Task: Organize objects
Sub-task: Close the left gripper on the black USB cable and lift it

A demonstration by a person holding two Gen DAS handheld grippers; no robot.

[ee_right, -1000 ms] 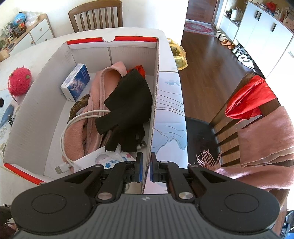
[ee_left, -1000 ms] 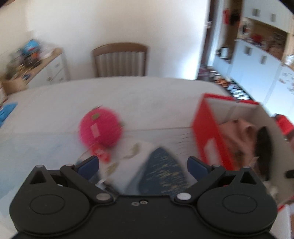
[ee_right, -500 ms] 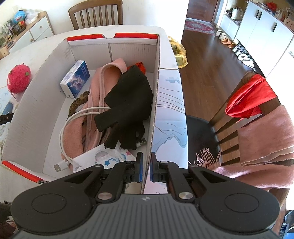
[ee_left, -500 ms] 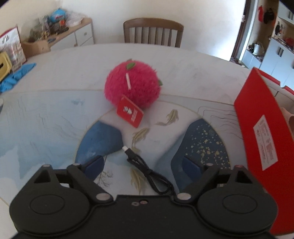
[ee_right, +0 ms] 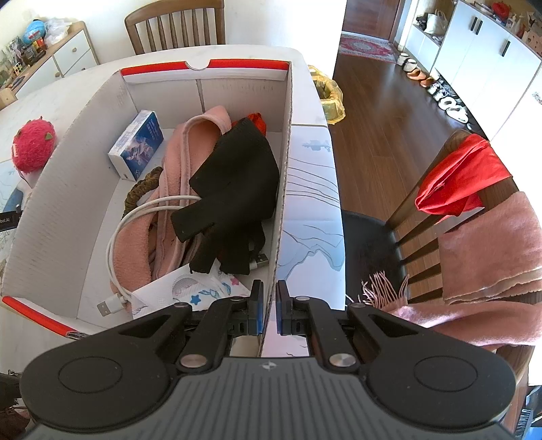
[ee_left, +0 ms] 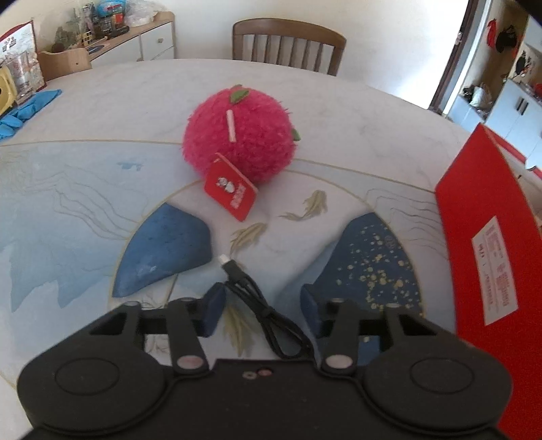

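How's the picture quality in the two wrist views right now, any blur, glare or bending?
Left wrist view: sharp on the pink plush ball and black cable, the table edge bowed by the fisheye, the red box soft at the frame's edge. Right wrist view: crisp inside the box, sunlight glaring white on the wall behind the chair.

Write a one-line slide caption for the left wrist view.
Open left gripper straddles a coiled black USB cable on the painted table; beyond lies a fuzzy pink plush ball with a red tag.
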